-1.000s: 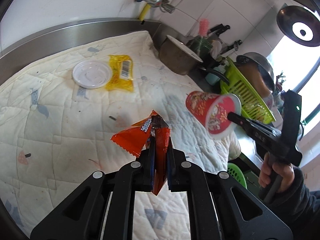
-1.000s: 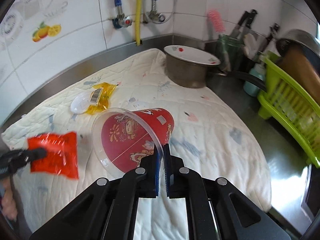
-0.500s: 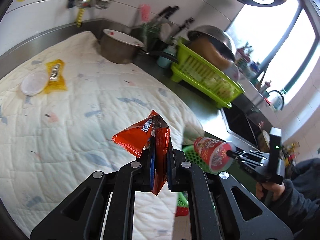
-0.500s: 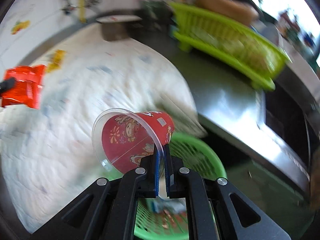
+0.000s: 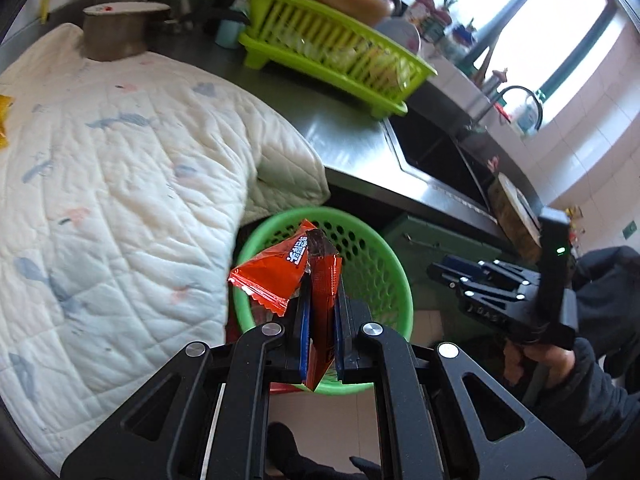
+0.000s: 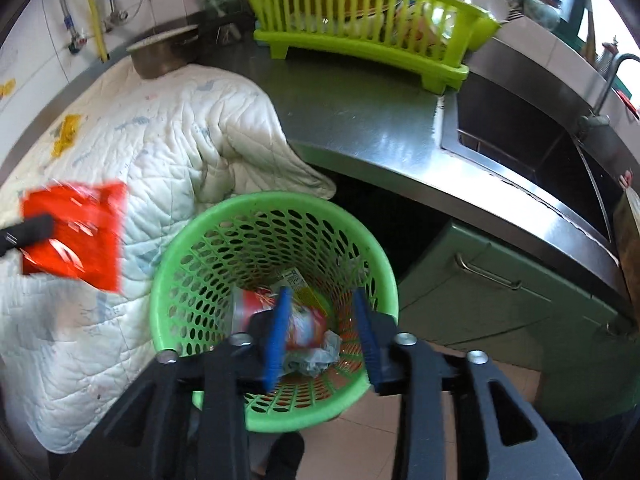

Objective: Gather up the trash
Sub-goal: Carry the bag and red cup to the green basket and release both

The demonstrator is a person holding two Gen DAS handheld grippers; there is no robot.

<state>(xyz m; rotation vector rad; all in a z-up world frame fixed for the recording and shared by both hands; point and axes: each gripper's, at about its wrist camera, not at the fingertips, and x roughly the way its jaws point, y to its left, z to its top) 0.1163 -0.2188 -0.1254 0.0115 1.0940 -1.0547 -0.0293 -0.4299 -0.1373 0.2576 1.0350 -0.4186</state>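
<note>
My left gripper (image 5: pixel 320 304) is shut on a red snack wrapper (image 5: pixel 276 272) and holds it above the near rim of a green perforated trash basket (image 5: pixel 380 264) on the floor. My right gripper (image 6: pixel 322 312) is open and empty just above the same basket (image 6: pixel 208 240). A red noodle cup (image 6: pixel 304 324) lies inside it with crumpled paper (image 6: pixel 316 356) and other wrappers. The red wrapper also shows, blurred, at the left of the right wrist view (image 6: pixel 76 232). A yellow wrapper (image 6: pixel 66 136) lies far back on the white quilt (image 6: pixel 168 140).
A steel counter (image 6: pixel 360 120) carries a lime dish rack (image 6: pixel 360 28), a lidded pot (image 6: pixel 160 56) and a sink (image 6: pixel 528 136). Green cabinet doors (image 6: pixel 500 288) stand right of the basket. The quilt hangs over the counter edge beside the basket.
Both grippers swung from the quilt to over the floor basket. My right gripper opened and the red cup dropped into the basket. The left still holds the red wrapper.
</note>
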